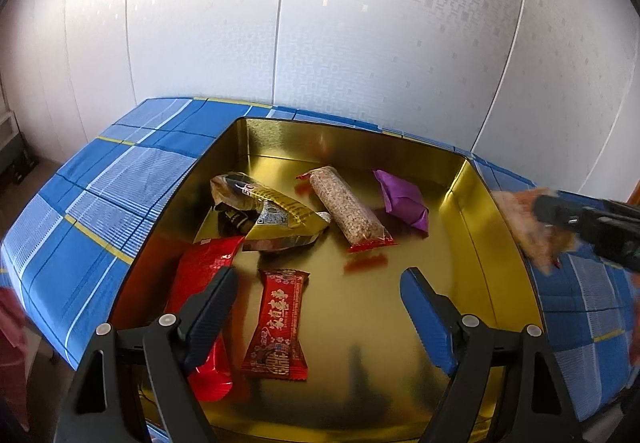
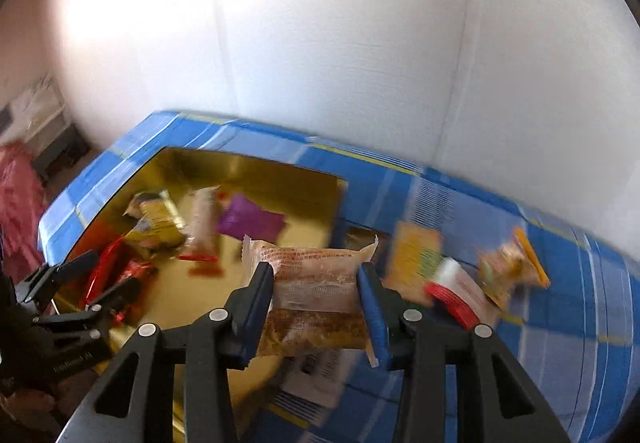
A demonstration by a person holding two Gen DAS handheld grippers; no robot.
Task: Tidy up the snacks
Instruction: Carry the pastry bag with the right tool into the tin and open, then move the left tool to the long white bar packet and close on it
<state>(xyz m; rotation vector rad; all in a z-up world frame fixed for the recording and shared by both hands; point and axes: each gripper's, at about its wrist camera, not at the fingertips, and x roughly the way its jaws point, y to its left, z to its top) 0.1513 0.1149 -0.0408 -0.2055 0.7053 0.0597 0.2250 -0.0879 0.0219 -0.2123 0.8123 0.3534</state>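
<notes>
A gold tin box (image 1: 472, 211) sits on a blue plaid cloth and holds several snack packs: a red bar (image 1: 278, 323), a bigger red pack (image 1: 200, 275), a yellow pack (image 1: 276, 215), a grain bar (image 1: 348, 209) and a purple pack (image 1: 402, 203). My left gripper (image 1: 316, 303) is open and empty above the red bar. My right gripper (image 2: 316, 295) is shut on a clear pastry pack (image 2: 316, 283), held above the box's right edge (image 2: 340, 203). It also shows blurred in the left wrist view (image 1: 532, 227).
On the cloth (image 2: 560, 323) right of the box lie a yellow-orange pack (image 2: 416, 259), a red-and-white pack (image 2: 452, 287) and an orange-trimmed pack (image 2: 512, 267). A white printed packet (image 2: 316, 383) lies under the right gripper. A white wall (image 1: 320, 23) stands behind.
</notes>
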